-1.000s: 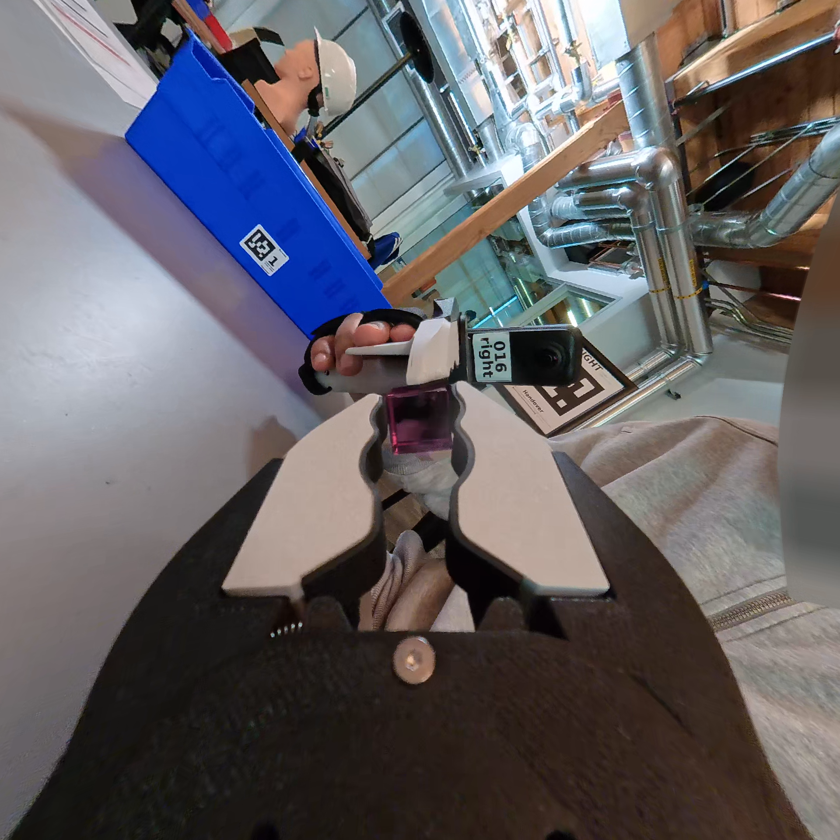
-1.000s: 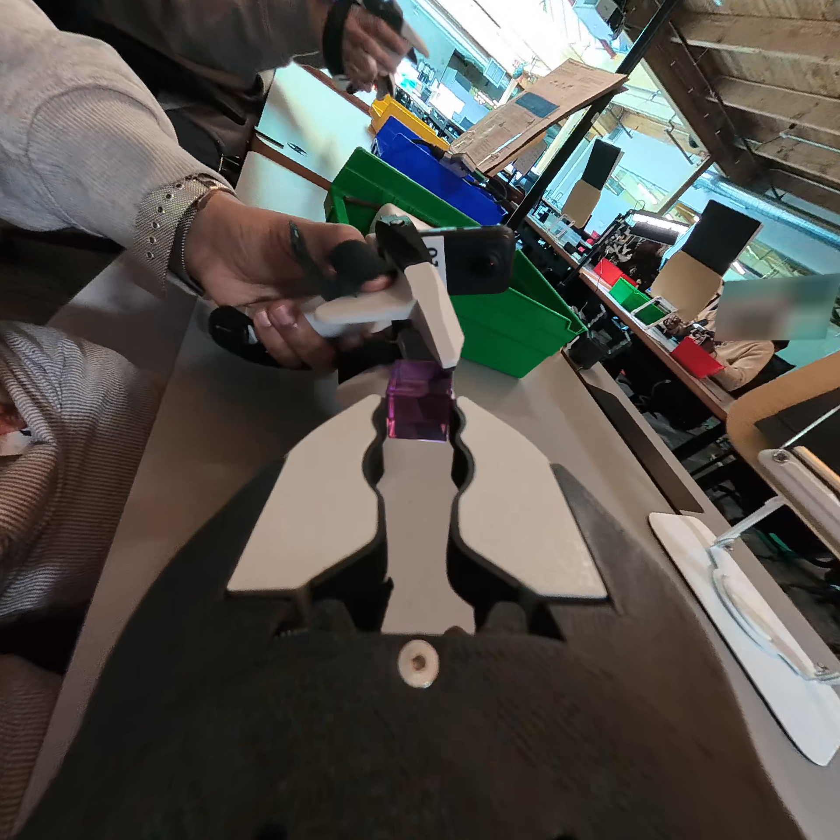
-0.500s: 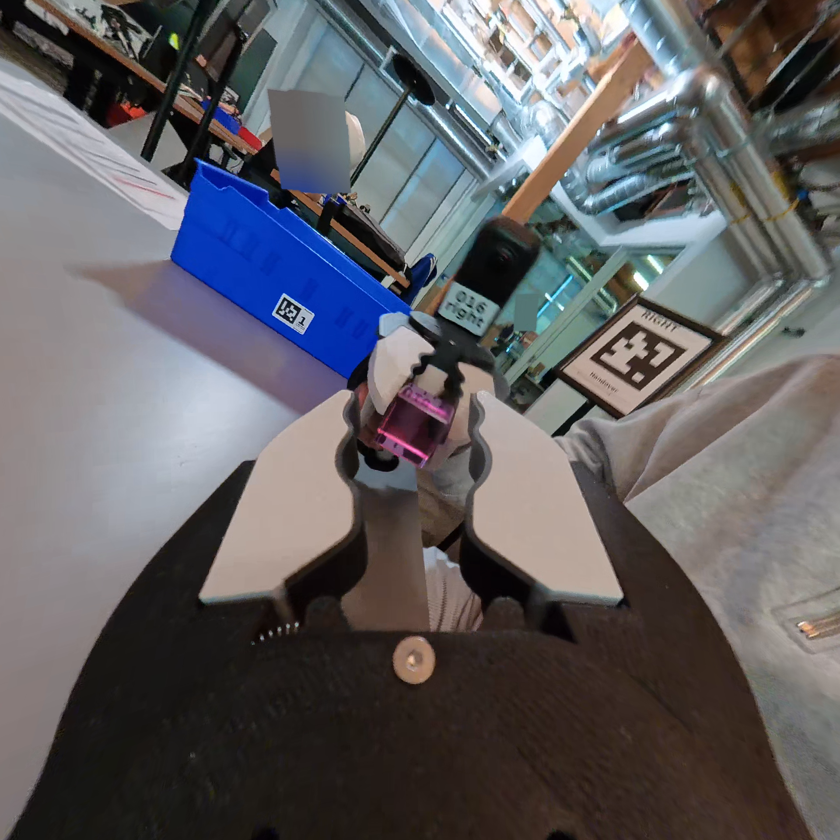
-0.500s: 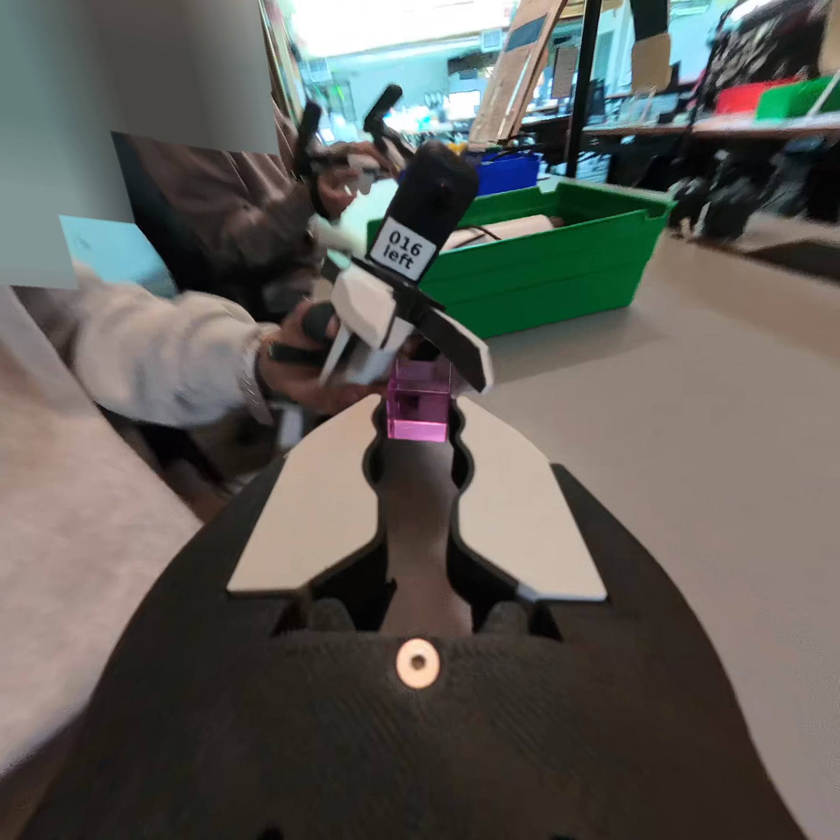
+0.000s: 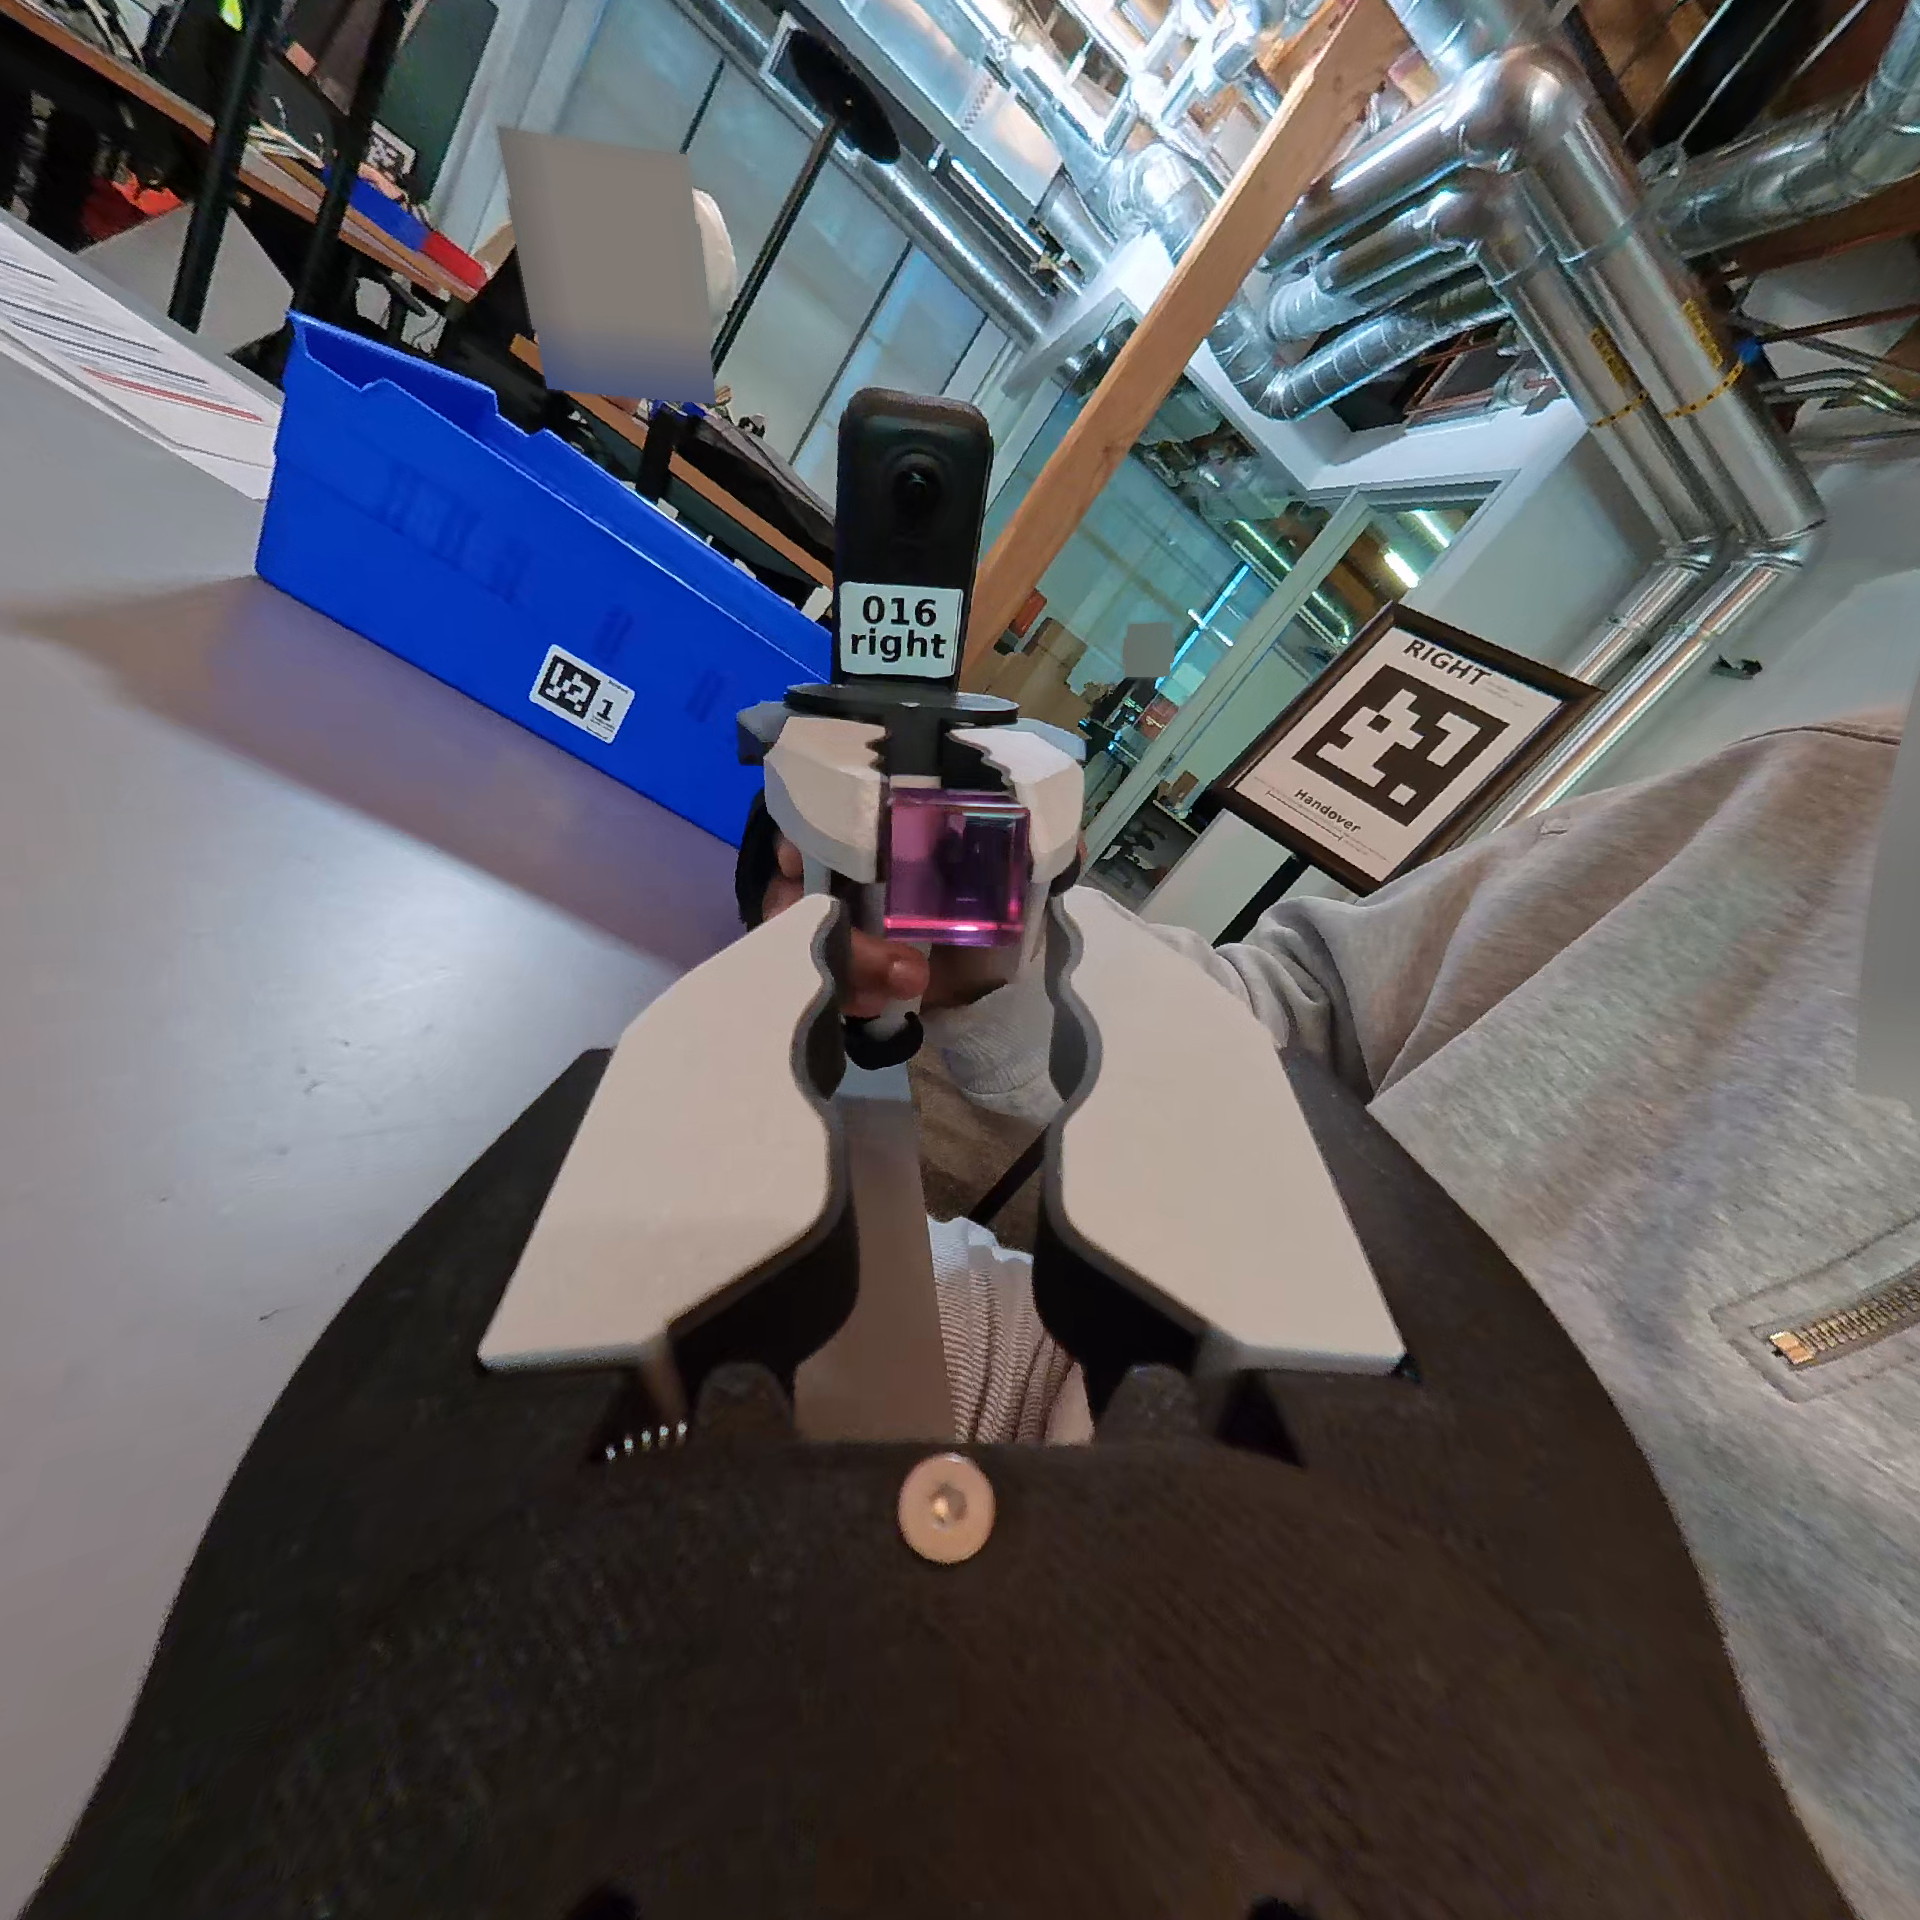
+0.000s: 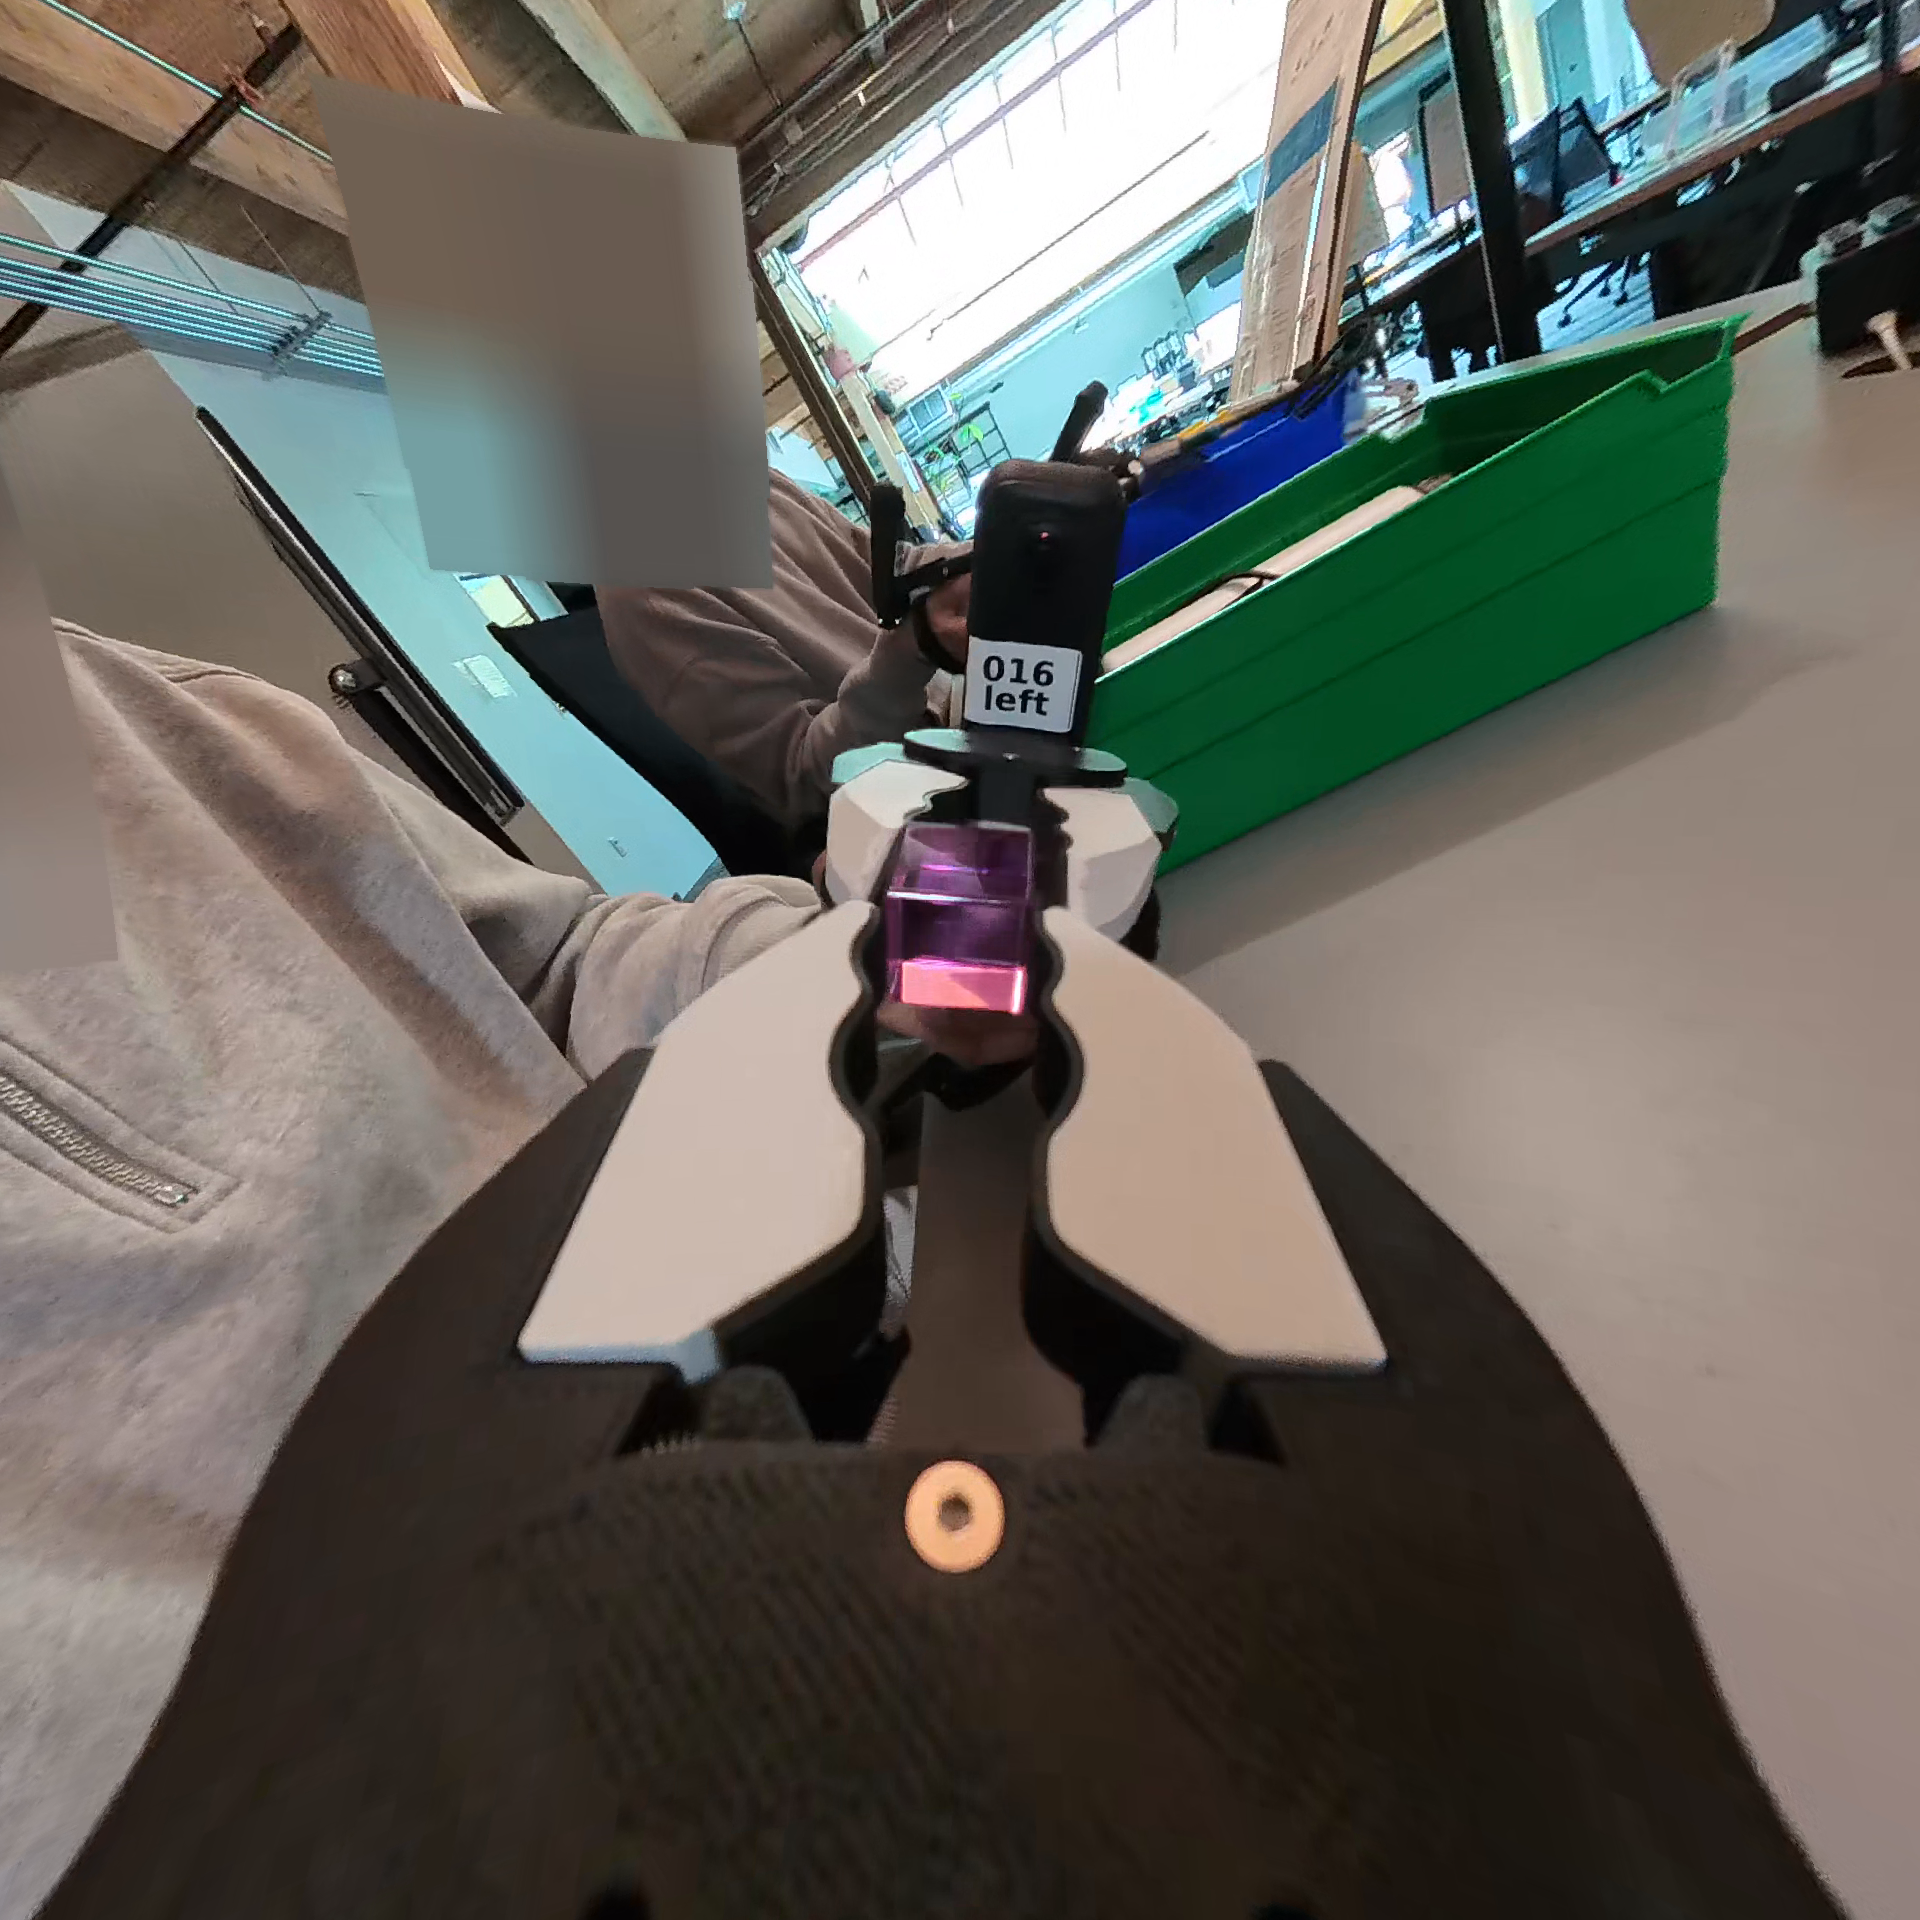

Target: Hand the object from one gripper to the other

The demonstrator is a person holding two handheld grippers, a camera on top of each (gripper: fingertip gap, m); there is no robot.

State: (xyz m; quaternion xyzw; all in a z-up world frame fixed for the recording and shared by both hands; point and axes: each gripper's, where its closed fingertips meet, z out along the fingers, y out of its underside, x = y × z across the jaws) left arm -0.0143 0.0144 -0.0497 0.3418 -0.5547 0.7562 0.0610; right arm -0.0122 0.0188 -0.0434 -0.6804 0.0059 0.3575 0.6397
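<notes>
Purple cube [image 6: 958, 935], blue bin [image 5: 499, 561], green bin [image 6: 1455, 582]

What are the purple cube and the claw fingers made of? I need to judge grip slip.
Purple cube: probably clear tinted acrylic or glass, glossy; it is see-through with bright edge glints. Right claw fingers: matte pale grey, likely moulded or printed plastic; no shine, wavy inner edges.

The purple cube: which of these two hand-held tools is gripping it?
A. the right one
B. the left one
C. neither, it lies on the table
A: the purple cube sits clamped between the right gripper fingers, while the left gripper is spread wider than it.
</notes>
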